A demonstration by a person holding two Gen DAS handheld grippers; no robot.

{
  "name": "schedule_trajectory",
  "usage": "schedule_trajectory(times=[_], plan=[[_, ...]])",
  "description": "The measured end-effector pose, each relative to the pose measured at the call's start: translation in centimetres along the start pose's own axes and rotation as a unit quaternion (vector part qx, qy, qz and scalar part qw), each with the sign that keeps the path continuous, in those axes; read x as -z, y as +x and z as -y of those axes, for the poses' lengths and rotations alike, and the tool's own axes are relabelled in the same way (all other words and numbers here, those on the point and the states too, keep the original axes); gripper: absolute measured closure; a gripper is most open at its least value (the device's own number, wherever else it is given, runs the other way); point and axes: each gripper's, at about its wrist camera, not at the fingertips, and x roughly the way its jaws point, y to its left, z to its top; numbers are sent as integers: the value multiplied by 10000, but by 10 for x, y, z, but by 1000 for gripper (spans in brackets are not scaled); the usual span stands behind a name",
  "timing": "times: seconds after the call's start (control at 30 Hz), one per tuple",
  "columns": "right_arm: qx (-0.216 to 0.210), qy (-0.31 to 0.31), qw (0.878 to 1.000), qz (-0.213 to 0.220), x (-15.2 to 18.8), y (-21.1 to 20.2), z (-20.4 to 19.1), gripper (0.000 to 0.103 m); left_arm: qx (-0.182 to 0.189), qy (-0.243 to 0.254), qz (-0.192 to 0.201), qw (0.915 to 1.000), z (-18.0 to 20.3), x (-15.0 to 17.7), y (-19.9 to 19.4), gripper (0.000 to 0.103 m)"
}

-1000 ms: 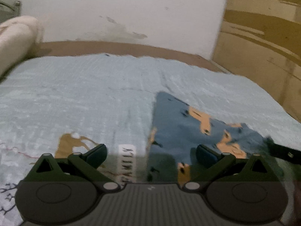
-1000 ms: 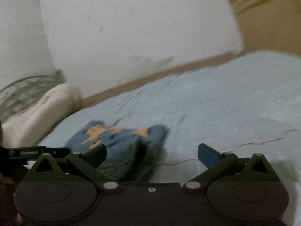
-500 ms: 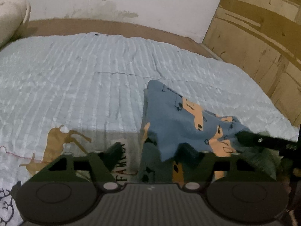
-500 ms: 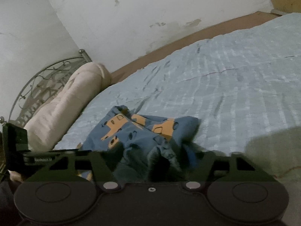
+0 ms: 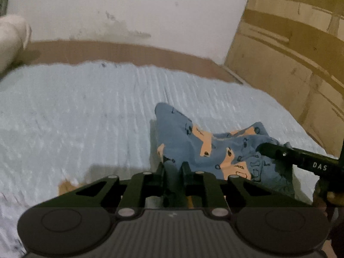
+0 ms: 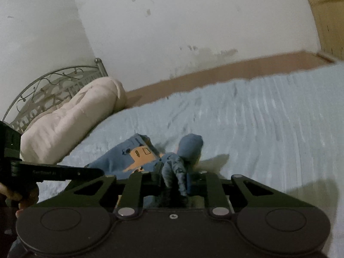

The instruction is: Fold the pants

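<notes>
Small blue pants (image 5: 206, 142) with orange prints lie bunched on the light blue bedspread (image 5: 86, 116). My left gripper (image 5: 173, 167) is shut on the near left edge of the pants. My right gripper (image 6: 173, 172) is shut on a bunched fold of the same pants (image 6: 120, 159), which stand up between its fingers. Each gripper shows in the other's view: the right one (image 5: 296, 157) at the right, the left one (image 6: 53, 172) at the left. The cloth is lifted slightly off the bed.
A rolled cream blanket (image 6: 71, 116) lies against a metal headboard (image 6: 49, 86) at the left. A white wall (image 5: 129, 10) runs behind the bed. A wooden panel (image 5: 296, 64) stands at the right of the bed.
Both grippers went from wide open to shut on the pants. The pants have been gathered and raised a little from the bedspread.
</notes>
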Motion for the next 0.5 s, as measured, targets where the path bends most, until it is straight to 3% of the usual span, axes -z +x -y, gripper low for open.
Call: schedule_trajectory(times=[0.2,0.33,0.5], plan=[[72,-236,9992,316,-36,39,-11,83,-436,-466,616,9961,-15,-21,5,87],[71,-225,9996,143,-50,79,-10,83,-668,-572,499,9949,-28,-28,24,87],[175,-216,9994,-208,-48,112,-3,83,-685,-744,250,9946,-41,-26,40,87]])
